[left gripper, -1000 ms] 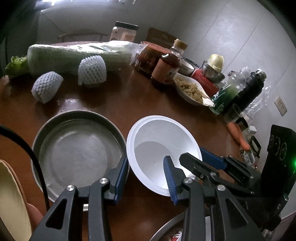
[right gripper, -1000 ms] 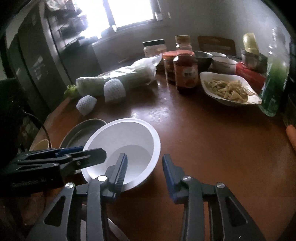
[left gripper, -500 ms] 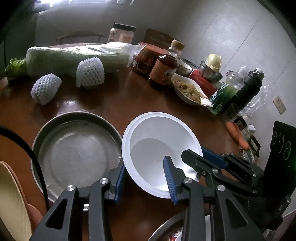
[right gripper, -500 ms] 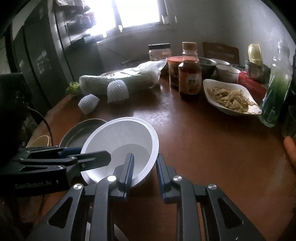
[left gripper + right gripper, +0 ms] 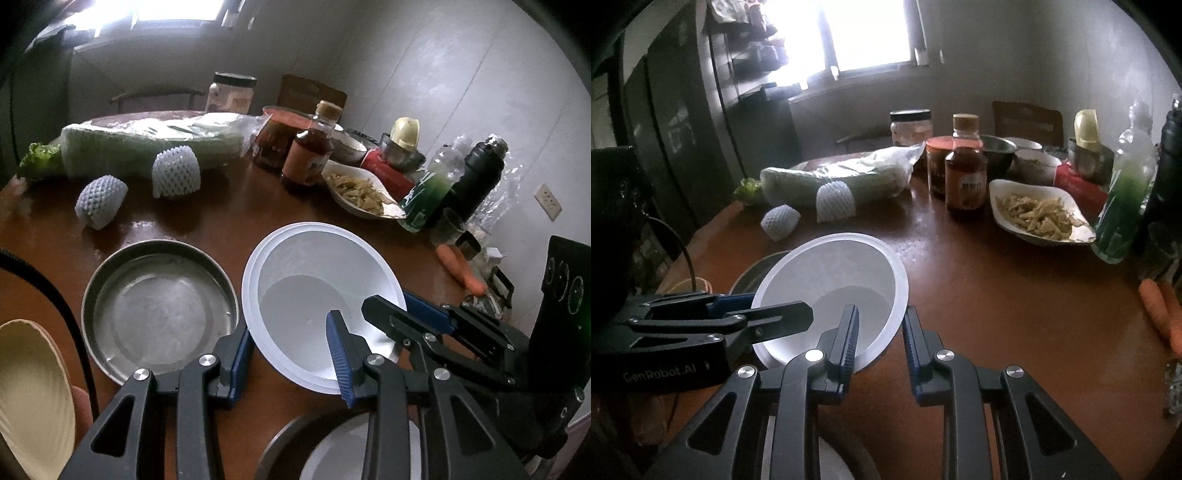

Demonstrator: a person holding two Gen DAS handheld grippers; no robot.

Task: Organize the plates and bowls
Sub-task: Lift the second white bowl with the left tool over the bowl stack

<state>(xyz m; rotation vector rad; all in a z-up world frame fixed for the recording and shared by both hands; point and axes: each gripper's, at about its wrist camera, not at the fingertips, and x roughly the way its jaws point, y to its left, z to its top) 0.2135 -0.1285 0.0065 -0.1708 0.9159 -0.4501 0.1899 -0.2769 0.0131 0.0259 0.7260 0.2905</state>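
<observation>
Both claws have the white bowl (image 5: 314, 295): the left claw (image 5: 291, 356) pinches its near rim, one blue pad outside and one inside, and the right claw (image 5: 877, 332) clamps the rim on the other side the same way, jaws pressed tight on the thin wall. That bowl sits tilted, and looks clear of the brown bench (image 5: 997, 295) in the right view.

Just left of it there's a shallow metal pan (image 5: 159, 310), rim nearly touching the bowl. A cream plate (image 5: 29, 398) pokes in at the left edge, and another dark-rimmed dish (image 5: 332, 450) sits below the claws, mostly hidden by them.

Further back it's pretty crowded: two foam-netted fruits (image 5: 140, 188), a wrapped cabbage (image 5: 155, 144), a sauce bottle (image 5: 308, 155), a jar (image 5: 231, 92), a dish of food (image 5: 1039, 216), a green bottle (image 5: 1126, 199), a dark flask (image 5: 476, 173) and carrots (image 5: 461, 267) near the right edge.

Open room is mostly the bare stretch right of the bowl and in front of the food dish.

Only the right view shows the window (image 5: 849, 33) and the dark cabinet (image 5: 683, 122); only the left view shows the pan fully, the cream plate and the wall socket (image 5: 549, 201).
</observation>
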